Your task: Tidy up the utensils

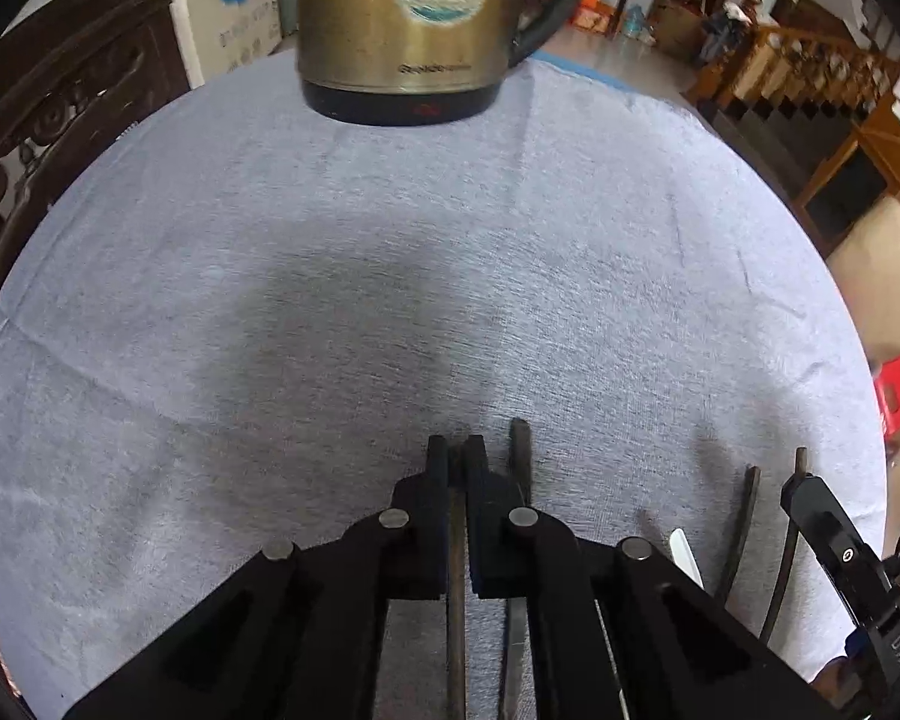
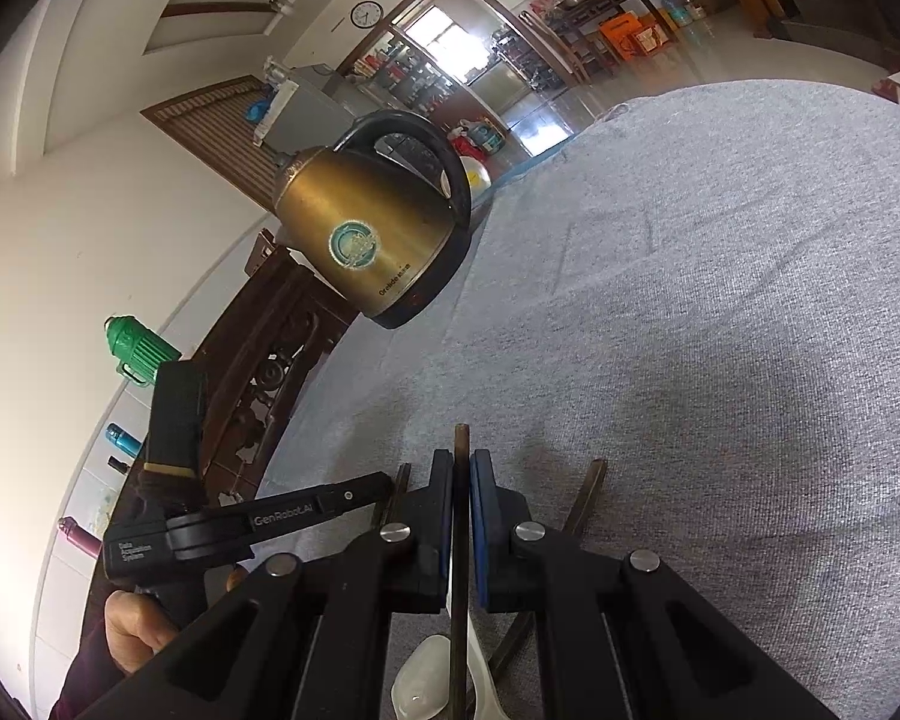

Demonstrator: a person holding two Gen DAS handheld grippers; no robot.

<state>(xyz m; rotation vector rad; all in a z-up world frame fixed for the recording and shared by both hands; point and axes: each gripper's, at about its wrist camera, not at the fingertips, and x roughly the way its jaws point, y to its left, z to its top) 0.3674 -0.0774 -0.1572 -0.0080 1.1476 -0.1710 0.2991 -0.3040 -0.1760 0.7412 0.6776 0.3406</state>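
Note:
In the left wrist view my left gripper (image 1: 456,450) is shut on a dark chopstick (image 1: 457,588) that runs back between its fingers, low over the grey cloth (image 1: 390,276). A second dark chopstick (image 1: 519,450) lies just right of it. Further right are a white spoon handle (image 1: 685,549) and another chopstick (image 1: 747,516). My right gripper (image 2: 462,462) is shut on a dark chopstick (image 2: 462,516), whose tip sticks out past the pads. A white spoon (image 2: 420,687) lies under it. The left gripper (image 2: 384,483) shows at its left.
A brass-coloured electric kettle (image 1: 402,30) (image 2: 378,234) stands on the far part of the cloth-covered round table. A carved dark wooden cabinet (image 2: 270,372) stands beyond the table's left edge. A hand (image 2: 132,630) holds the left gripper's handle.

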